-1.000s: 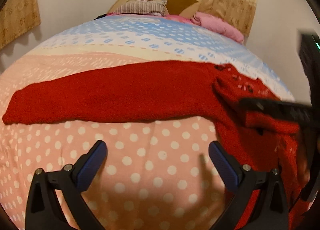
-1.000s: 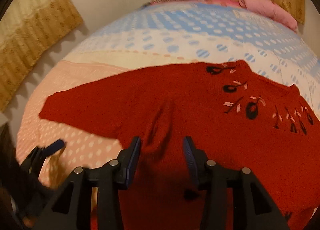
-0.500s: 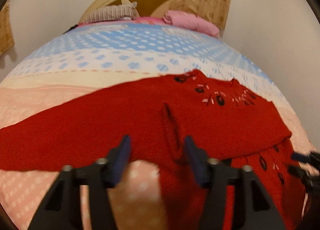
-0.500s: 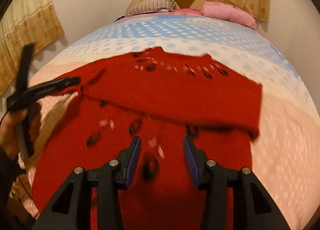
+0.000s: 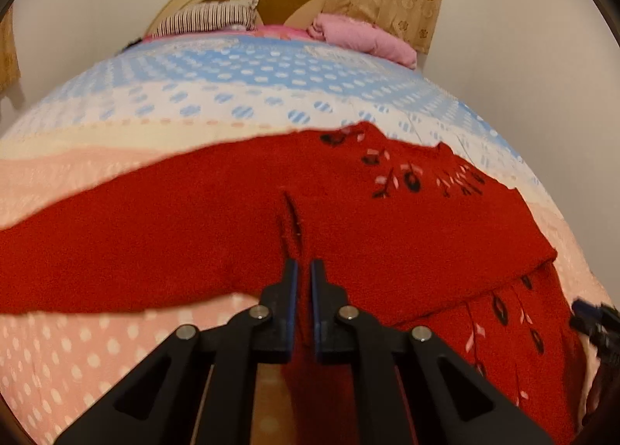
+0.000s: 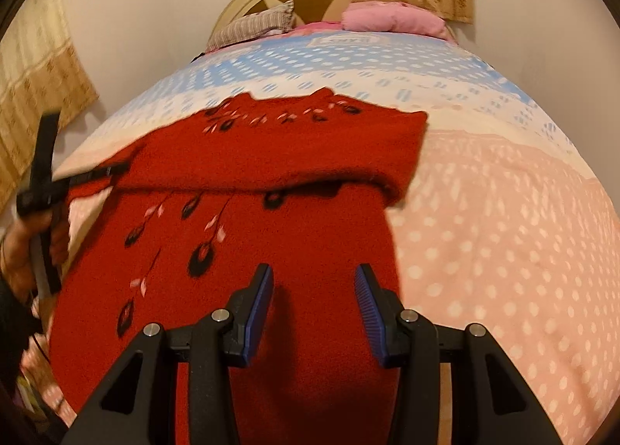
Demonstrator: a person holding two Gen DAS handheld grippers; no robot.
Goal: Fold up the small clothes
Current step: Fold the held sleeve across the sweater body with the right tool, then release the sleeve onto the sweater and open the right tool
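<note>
Left wrist view: we see the left gripper [image 5: 303, 270] pinched nearly closed on a raised ridge of the red knit sweater with black-and-pink flower embroidery [image 5: 232, 220], which lies on the polka-dot pink, cream and blue bedspread [image 5: 97, 344]; one sleeve runs out left, seen only here. Right wrist view: right gripper [image 6: 314, 278] jaws apart, holding nothing, above the sweater's lower body; far sleeve is folded across the chest. Pink pillow [image 6: 391, 20] and striped pillow [image 6: 252, 28] at headboard. Small label on the far bedspread edge, unreadable.
</note>
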